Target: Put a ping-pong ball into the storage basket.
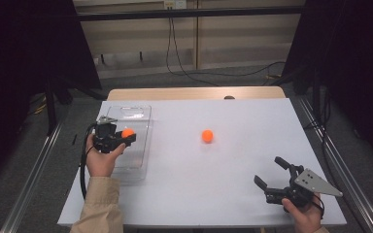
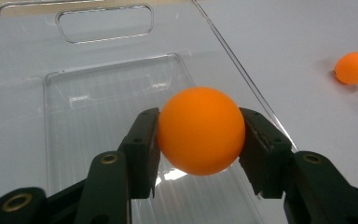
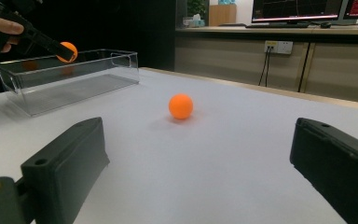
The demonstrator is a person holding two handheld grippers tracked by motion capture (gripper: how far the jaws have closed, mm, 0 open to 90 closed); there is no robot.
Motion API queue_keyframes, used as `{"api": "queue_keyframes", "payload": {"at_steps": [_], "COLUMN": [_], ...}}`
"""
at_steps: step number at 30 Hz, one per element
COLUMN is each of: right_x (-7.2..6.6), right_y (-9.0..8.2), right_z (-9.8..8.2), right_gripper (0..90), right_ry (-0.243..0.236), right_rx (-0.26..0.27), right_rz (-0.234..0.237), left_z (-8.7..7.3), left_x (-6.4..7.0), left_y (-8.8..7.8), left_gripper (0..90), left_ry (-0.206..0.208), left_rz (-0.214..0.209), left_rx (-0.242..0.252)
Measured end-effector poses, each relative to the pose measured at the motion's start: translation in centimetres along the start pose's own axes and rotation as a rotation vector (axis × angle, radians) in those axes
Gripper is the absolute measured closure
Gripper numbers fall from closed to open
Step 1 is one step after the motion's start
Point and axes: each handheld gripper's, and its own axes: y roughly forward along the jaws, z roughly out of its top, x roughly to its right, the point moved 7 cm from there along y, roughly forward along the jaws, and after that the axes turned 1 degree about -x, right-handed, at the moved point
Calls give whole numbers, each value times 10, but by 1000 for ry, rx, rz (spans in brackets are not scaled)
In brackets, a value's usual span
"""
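Over the clear bin: the left gripper (image 1: 126, 137) holds its jaws clamped on an orange ball (image 2: 200, 130), one pad on each side.
Ball to bin: the held ball hangs above the open clear bin (image 1: 141, 116), clear of its floor; the drop is straight down.
Second ball: it lies loose on the white counter (image 1: 252, 131) near the middle, second ball (image 1: 207, 136), well apart from the bin.
Right gripper: right gripper (image 1: 272, 177) rests low at the near right, jaws wide apart and empty.
Nearer hand: the loose ball lies ahead between the right jaws, so the right hand seems better placed.
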Motion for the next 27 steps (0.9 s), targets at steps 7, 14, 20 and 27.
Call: {"api": "queue_keyframes", "payload": {"at_steps": [7, 14, 20, 27], "right_x": [0, 0, 0, -1], "right_y": [0, 0, 0, 0], "right_z": [0, 0, 0, 0], "right_gripper": [32, 32, 32, 32], "right_ry": [-1, -1, -1, -1], "right_rx": [-1, -1, -1, -2], "right_rz": [0, 1, 2, 4], "left_z": [-2, -2, -3, -4], "left_x": [-1, -1, -2, -4], "left_y": [3, 5, 6, 7], "left_gripper": [510, 510, 510, 509], "left_ry": [-2, 3, -3, 0], "left_rz": [9, 14, 21, 26], "left_rx": [-10, -10, -14, -18]}}
